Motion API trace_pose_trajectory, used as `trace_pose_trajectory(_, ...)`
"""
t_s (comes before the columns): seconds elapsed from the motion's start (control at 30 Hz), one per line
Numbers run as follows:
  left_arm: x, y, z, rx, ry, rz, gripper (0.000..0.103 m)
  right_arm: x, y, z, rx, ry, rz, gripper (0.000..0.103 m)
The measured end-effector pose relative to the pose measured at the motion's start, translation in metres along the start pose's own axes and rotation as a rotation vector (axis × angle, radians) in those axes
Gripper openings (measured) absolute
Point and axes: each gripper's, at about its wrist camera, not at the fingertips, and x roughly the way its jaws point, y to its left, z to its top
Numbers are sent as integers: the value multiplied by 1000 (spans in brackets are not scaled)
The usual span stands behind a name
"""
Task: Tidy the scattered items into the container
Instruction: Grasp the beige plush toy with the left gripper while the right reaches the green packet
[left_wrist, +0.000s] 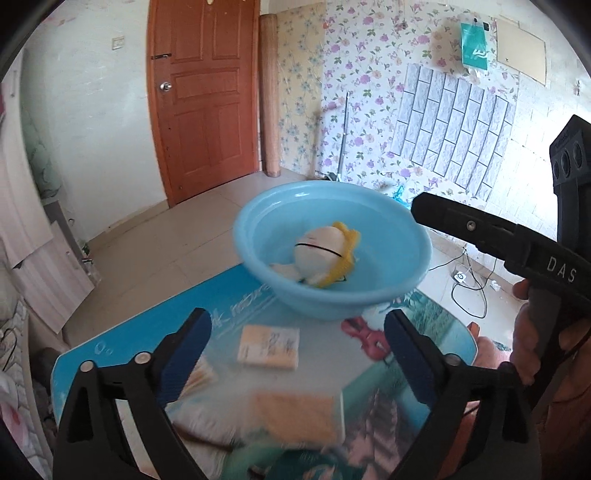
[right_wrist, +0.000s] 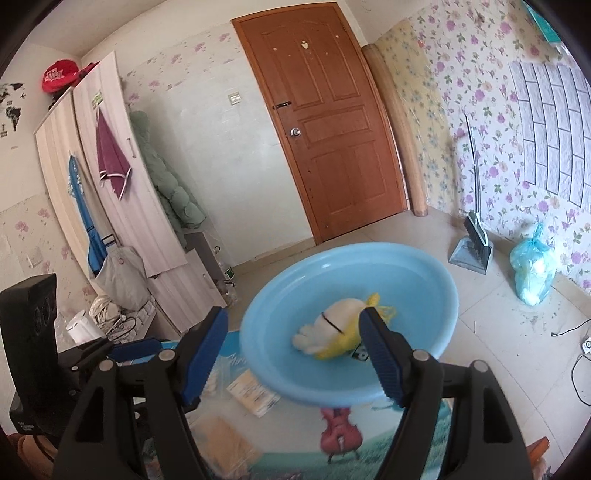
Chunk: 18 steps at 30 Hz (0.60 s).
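Note:
A light blue basin (left_wrist: 391, 229) (right_wrist: 413, 284) stands at the far side of the picture-printed table (left_wrist: 147, 332). A white and yellow plush toy (left_wrist: 317, 254) (right_wrist: 332, 326) lies inside it. On the table in front of the basin lies a small yellow and white packet (left_wrist: 267, 347) (right_wrist: 253, 391). Nearer to me is a blurred tan flat item (left_wrist: 299, 417) (right_wrist: 221, 439). My left gripper (left_wrist: 299, 354) hovers open above the packet, holding nothing. My right gripper (right_wrist: 293, 350) is open and empty over the basin's near rim.
A hand (left_wrist: 528, 332) holds the right gripper's handle. Beyond the table are a brown door (right_wrist: 332, 129), a wardrobe (right_wrist: 110, 166), a dustpan with broom (right_wrist: 472, 243), a blue plastic bag (right_wrist: 532, 266) and cables (left_wrist: 469, 280) on the tiled floor.

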Motion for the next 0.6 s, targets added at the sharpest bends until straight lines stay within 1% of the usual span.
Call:
trace_pose_trajectory(0.17, -27, 15, -24, -34, 10, 19, 101, -8, 23, -21, -10, 55, 1, 74)
trace_pose_trajectory(0.37, -55, 39, -63, -60, 19, 63, 102, -16, 49, -48, -49, 124, -1, 74)
trace_pose_trajectory(0.47, -59, 56, -80, -118, 23, 74, 102, -13, 60, -62, -66, 162, 0, 74)
trace_pose_trajectory(0.6, -57, 72, -97, -180, 70, 104, 102, -9, 71, -75, -90, 214, 1, 74)
